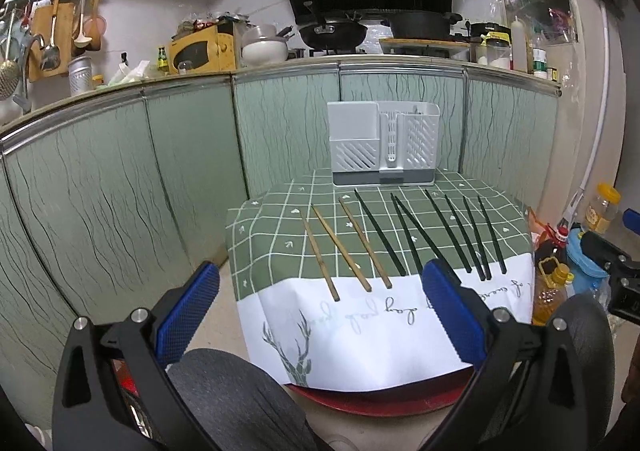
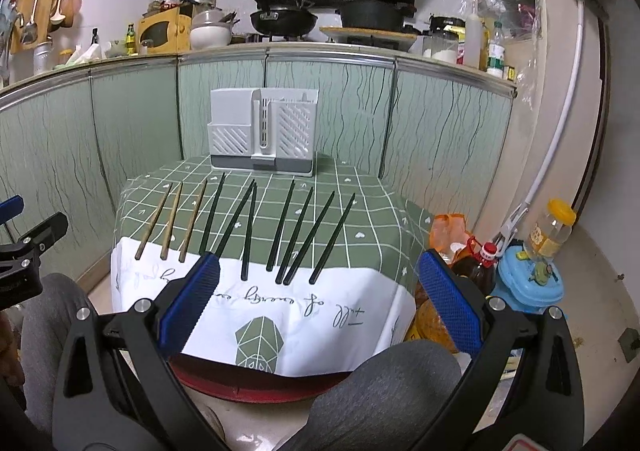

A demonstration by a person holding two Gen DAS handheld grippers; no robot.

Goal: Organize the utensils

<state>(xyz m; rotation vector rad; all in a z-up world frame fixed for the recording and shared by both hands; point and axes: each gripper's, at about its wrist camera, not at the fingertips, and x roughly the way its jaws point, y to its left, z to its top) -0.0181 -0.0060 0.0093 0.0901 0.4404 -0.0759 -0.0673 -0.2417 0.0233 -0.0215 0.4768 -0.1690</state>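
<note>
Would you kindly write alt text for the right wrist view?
Ten chopsticks, three wooden chopsticks and seven black chopsticks, lie in a row on a green checked tablecloth before a white utensil holder. The open right gripper frames them, empty.

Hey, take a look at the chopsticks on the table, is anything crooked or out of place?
Mostly tidy: three wooden chopsticks and seven black ones lie in a row before the white holder. One oddity: two middle black chopsticks converge at their far tips, forming a narrow V instead of lying parallel. Nothing looks spilled or broken.
</note>
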